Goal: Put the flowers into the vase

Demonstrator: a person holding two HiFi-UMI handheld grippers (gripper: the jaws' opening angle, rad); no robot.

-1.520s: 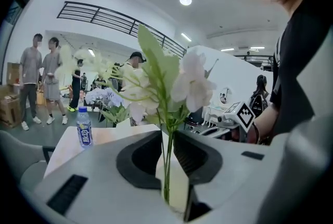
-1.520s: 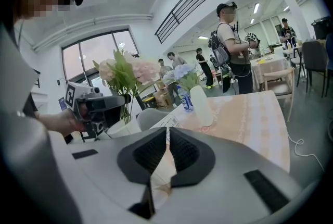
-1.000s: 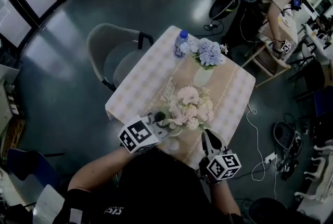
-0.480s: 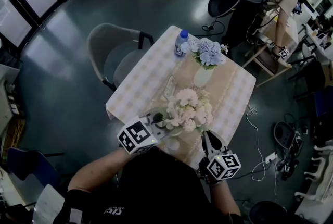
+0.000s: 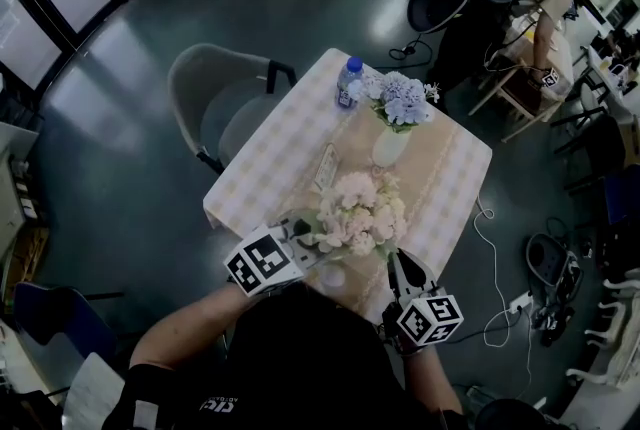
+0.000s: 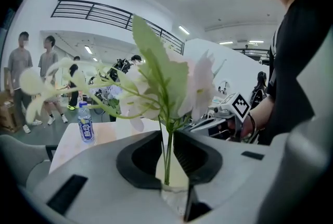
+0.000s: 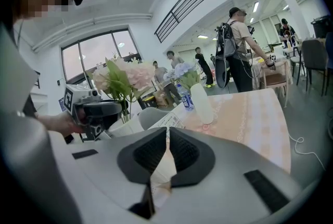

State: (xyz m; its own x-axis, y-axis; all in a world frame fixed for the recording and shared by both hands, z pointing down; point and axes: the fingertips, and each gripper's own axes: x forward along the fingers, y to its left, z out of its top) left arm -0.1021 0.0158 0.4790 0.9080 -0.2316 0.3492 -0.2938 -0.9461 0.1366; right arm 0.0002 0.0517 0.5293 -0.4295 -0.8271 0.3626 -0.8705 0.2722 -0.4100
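The flowers [image 5: 358, 213] are a bunch of pale pink and cream blooms with broad green leaves on thin green stems [image 6: 167, 158]. The left gripper [image 6: 167, 137] is clenched on those stems. They stand upright between its two pads, touched on both sides, and the blooms spread out at 12 o'clock above the jaws. In the head view the bunch hangs over the near end of the table [image 5: 455, 178]. It is at 2 o'clock from the left gripper and at 7 o'clock from the white vase [image 5: 389, 146], clear of it. The vase already carries blue flowers [image 5: 402, 98]. The right gripper [image 7: 167, 133] is clenched on nothing, near the bunch at 5 o'clock from it.
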